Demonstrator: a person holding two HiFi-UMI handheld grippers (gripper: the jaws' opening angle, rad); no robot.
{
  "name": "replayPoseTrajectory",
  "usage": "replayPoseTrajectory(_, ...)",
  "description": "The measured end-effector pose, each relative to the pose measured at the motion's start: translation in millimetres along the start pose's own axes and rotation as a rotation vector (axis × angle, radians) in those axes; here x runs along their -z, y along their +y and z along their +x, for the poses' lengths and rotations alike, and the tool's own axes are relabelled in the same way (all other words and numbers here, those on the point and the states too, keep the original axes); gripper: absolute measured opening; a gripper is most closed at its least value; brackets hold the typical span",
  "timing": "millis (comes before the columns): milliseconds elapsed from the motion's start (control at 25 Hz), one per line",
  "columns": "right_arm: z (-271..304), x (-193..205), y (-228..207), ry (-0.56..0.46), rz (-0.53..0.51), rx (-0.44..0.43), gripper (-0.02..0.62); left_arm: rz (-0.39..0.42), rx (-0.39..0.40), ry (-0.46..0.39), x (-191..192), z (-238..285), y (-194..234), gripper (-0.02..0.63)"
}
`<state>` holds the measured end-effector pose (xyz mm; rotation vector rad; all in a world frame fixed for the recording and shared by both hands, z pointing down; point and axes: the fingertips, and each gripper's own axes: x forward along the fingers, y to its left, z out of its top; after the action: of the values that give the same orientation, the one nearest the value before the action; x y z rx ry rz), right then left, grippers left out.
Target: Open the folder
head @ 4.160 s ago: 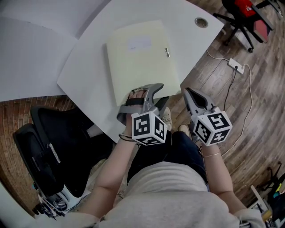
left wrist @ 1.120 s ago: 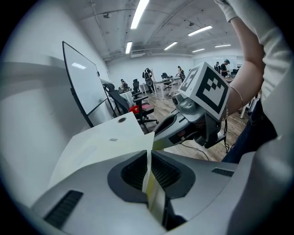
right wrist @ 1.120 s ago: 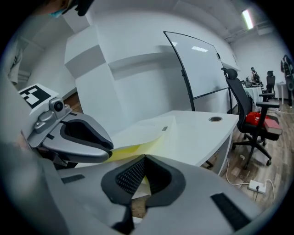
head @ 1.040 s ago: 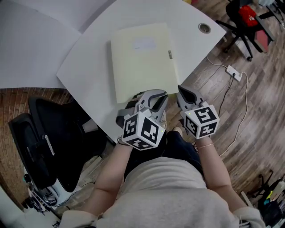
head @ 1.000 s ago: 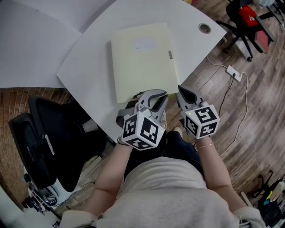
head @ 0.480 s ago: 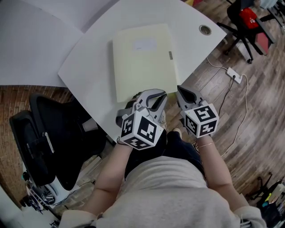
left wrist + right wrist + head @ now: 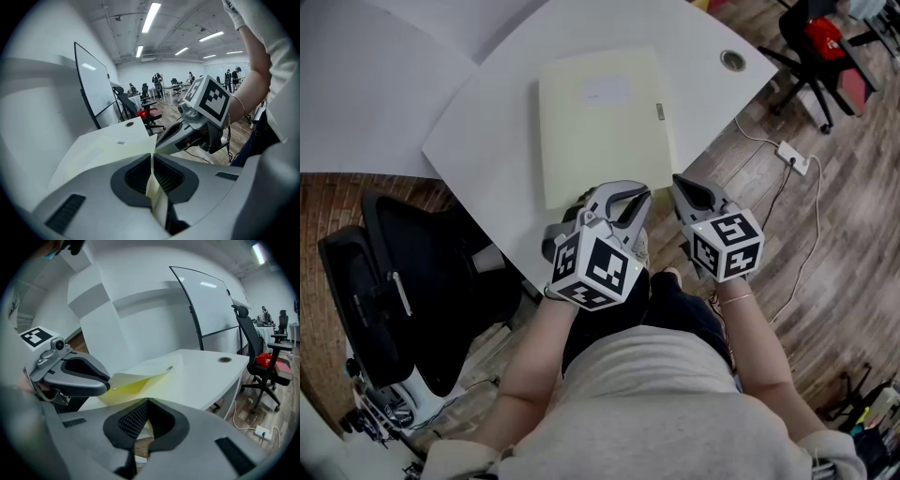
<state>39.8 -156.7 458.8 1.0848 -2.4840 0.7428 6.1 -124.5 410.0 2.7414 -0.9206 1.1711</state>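
One pale yellow card folder [image 7: 600,122] lies flat on the white curved table [image 7: 487,150], its near edge towards me. My left gripper [image 7: 617,193] sits at the folder's near edge, close to its near right corner, jaws pinching the thin front cover. My right gripper [image 7: 681,187] is just off that same corner, jaws pressed together on nothing.

Step in hand, as I judge it: lifting the cover.
- Pinch the top sheet only.
- Raise the corner, then swing it over towards the folder's left side. I take the spine to be there, since the small metal clasp [image 7: 659,113] sits on the folder's right edge.
- Go in a slow arc, so the cover neither creases nor drags the whole folder along.
- If the folder slides, the right gripper could press the back sheet down beside the corner.

Views:
- The head view shows the folder as if shut and flat; I cannot tell any lift there.
- The right gripper view shows the cover's corner raised off the folder, with the brighter yellow inside [image 7: 126,386] showing beneath.
- Only the left gripper view shows the sheet [image 7: 151,173] running between the pads.
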Motion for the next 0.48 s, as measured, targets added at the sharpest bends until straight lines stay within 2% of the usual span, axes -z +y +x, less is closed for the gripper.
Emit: replayPoseTrajectory(480, 0.3, 1.0, 1.8, 0.016, -0.026, -0.002, 0.020, -0.023, -0.002, -0.002, -1.4, -4.0, 2.3, 0.029)
